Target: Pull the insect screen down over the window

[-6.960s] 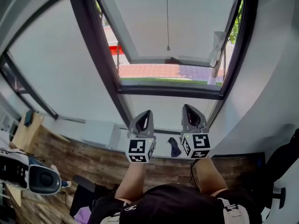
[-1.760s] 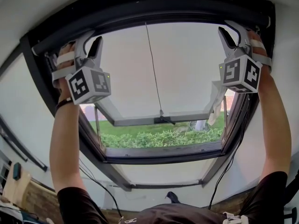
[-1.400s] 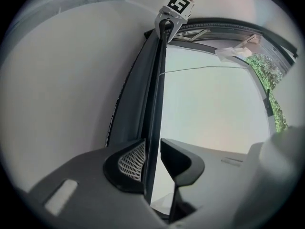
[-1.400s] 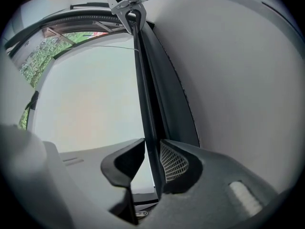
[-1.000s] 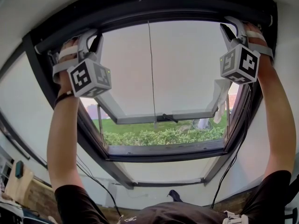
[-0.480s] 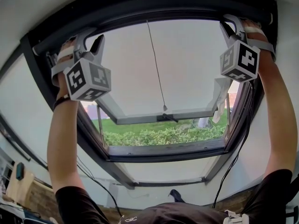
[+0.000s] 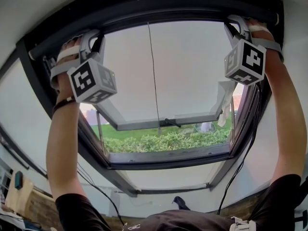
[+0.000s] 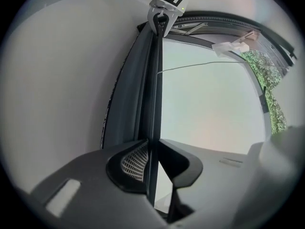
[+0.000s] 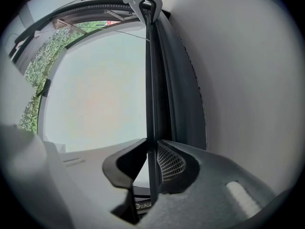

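Both grippers newly tight on bar

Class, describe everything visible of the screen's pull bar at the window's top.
The pull bar is a thin, dark, straight strip, metal-looking, lying along the top of the window frame, not yet drawn down. The left gripper and right gripper clamp it near its two ends; their jaws have just been closing on it.

Head under window; gripper views opposed
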A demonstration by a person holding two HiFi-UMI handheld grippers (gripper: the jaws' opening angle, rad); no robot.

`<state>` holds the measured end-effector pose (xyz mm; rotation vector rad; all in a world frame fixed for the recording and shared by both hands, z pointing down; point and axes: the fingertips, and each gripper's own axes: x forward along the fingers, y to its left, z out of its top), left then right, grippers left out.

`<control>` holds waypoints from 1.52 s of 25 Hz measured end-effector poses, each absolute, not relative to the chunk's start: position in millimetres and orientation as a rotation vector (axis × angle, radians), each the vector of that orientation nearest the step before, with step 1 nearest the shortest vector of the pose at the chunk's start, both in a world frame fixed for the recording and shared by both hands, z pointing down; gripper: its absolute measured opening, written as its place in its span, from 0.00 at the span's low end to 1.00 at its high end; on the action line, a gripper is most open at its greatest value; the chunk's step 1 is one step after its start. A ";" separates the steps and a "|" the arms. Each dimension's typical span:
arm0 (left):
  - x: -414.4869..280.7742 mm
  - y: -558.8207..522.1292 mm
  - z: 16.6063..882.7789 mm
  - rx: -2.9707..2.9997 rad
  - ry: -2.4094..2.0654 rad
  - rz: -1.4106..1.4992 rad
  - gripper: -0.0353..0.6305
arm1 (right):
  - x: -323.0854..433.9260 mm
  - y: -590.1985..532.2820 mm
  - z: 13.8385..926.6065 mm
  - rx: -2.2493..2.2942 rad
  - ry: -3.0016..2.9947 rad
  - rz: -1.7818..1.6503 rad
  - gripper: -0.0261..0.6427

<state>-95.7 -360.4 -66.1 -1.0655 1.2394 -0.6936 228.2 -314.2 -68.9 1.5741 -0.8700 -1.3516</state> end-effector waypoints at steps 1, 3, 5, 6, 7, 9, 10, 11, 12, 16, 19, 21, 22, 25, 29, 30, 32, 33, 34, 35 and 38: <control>-96.9 -362.7 -65.7 -1.072 1.239 -0.703 0.15 | 229.3 -314.4 -67.9 1.568 -0.870 -1.343 0.14; -97.5 -364.9 -66.3 -1.093 1.240 -0.712 0.15 | 230.5 -313.5 -67.0 1.563 -0.862 -1.325 0.14; -97.4 -364.3 -66.2 -1.126 1.239 -0.719 0.15 | 229.8 -312.3 -65.1 1.561 -0.852 -1.310 0.14; -97.4 -363.4 -65.5 -1.146 1.236 -0.722 0.15 | 229.5 -311.4 -63.3 1.561 -0.847 -1.305 0.14; -97.4 -362.4 -64.5 -1.162 1.232 -0.728 0.15 | 229.3 -310.8 -61.2 1.559 -0.843 -1.302 0.13; -98.2 -361.1 -62.4 -1.168 1.220 -0.748 0.19 | 229.2 -311.7 -56.4 1.548 -0.842 -1.300 0.13; -98.6 -361.2 -61.5 -1.156 1.214 -0.762 0.21 | 229.0 -312.6 -54.5 1.543 -0.842 -1.302 0.12; -98.4 -361.9 -60.4 -1.138 1.206 -0.776 0.21 | 229.0 -313.1 -53.5 1.541 -0.843 -1.307 0.12; -97.5 -362.9 -58.4 -1.121 1.197 -0.790 0.19 | 229.4 -313.1 -52.7 1.542 -0.848 -1.311 0.12; -91.4 -362.1 -49.9 -1.124 1.175 -0.804 0.13 | 231.4 -311.3 -48.1 1.546 -0.864 -1.312 0.08; -96.4 -363.4 -49.9 -1.149 1.173 -0.815 0.10 | 230.3 -311.1 -44.7 1.547 -0.872 -1.317 0.07; -95.6 -361.7 -50.2 -1.147 1.172 -0.833 0.10 | 230.3 -310.1 -43.3 1.550 -0.878 -1.313 0.07; -94.2 -360.6 -47.6 -1.155 1.168 -0.851 0.10 | 230.5 -309.9 -41.2 1.545 -0.883 -1.303 0.07; -94.7 -363.2 -26.6 -1.207 1.114 -0.929 0.10 | 230.3 -311.7 -23.4 1.502 -0.905 -1.278 0.06; -98.0 -364.6 6.8 -1.247 1.063 -0.949 0.10 | 228.3 -312.6 6.8 1.473 -0.925 -1.275 0.06; -98.2 -364.8 14.8 -1.248 1.063 -0.946 0.10 | 228.3 -311.8 14.0 1.468 -0.929 -1.267 0.06; -98.0 -365.3 32.1 -1.261 1.060 -0.954 0.10 | 229.0 -311.8 30.3 1.447 -0.943 -1.252 0.06; -97.6 -365.4 41.6 -1.272 1.054 -0.964 0.10 | 229.4 -312.8 39.5 1.431 -0.954 -1.247 0.06; -97.0 -365.3 51.6 -1.285 1.046 -0.974 0.10 | 229.5 -313.7 49.3 1.415 -0.965 -1.243 0.06; -96.6 -364.9 61.7 -1.299 1.037 -0.984 0.10 | 229.3 -314.3 59.1 1.400 -0.976 -1.239 0.06; -94.8 -363.3 85.4 -1.325 1.021 -0.993 0.10 | 228.9 -314.9 82.9 1.363 -0.999 -1.227 0.06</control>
